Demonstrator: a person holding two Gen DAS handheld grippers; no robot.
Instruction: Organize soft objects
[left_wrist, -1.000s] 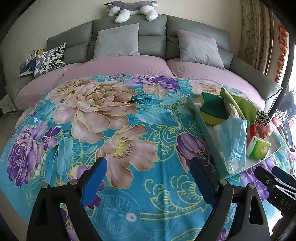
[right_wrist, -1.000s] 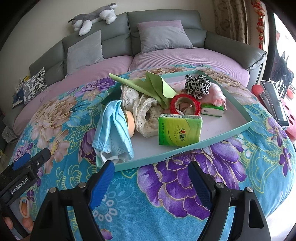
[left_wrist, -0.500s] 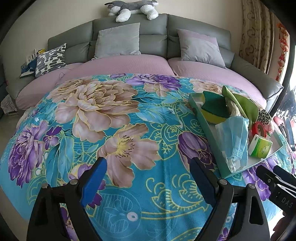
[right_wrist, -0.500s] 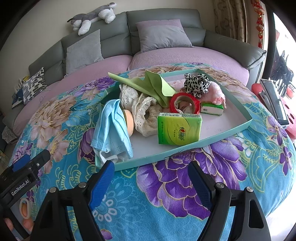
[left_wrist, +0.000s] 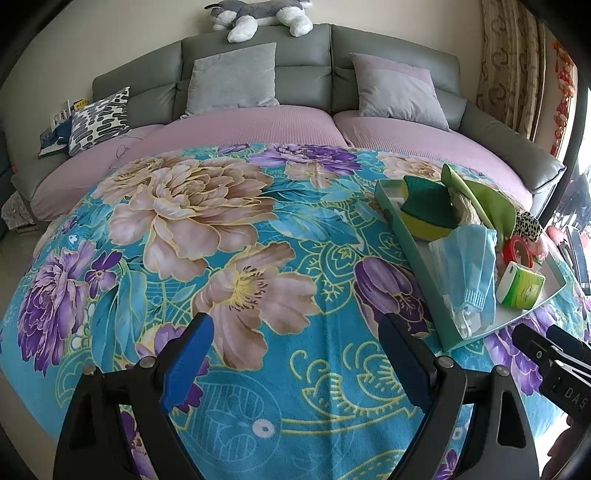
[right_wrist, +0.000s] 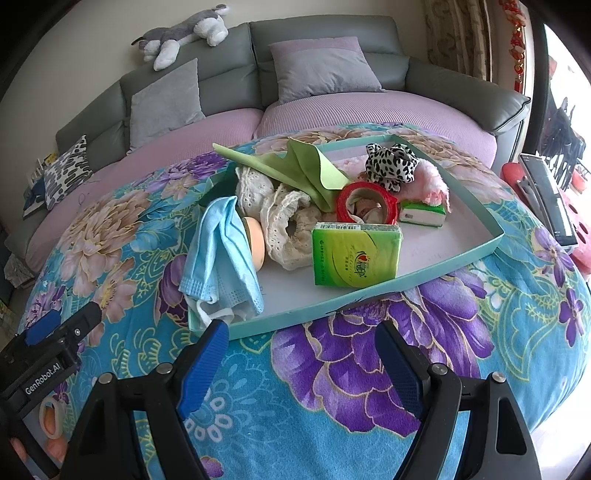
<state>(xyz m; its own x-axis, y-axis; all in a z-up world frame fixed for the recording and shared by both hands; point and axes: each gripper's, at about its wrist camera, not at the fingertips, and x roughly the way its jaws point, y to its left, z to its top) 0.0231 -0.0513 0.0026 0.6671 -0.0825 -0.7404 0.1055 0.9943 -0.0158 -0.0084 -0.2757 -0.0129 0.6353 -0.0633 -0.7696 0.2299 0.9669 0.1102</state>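
The left gripper (left_wrist: 295, 354) points forward and down, its jaws spread wide with nothing between the blue pads (left_wrist: 188, 362). The right gripper (right_wrist: 299, 354) is tilted down the same way, jaws likewise apart and empty. Each shows at the edge of the other's view, side by side and apart, neither touching anything.

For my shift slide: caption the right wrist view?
Open right gripper hovers before a tray of face mask, tissue pack and tape roll.
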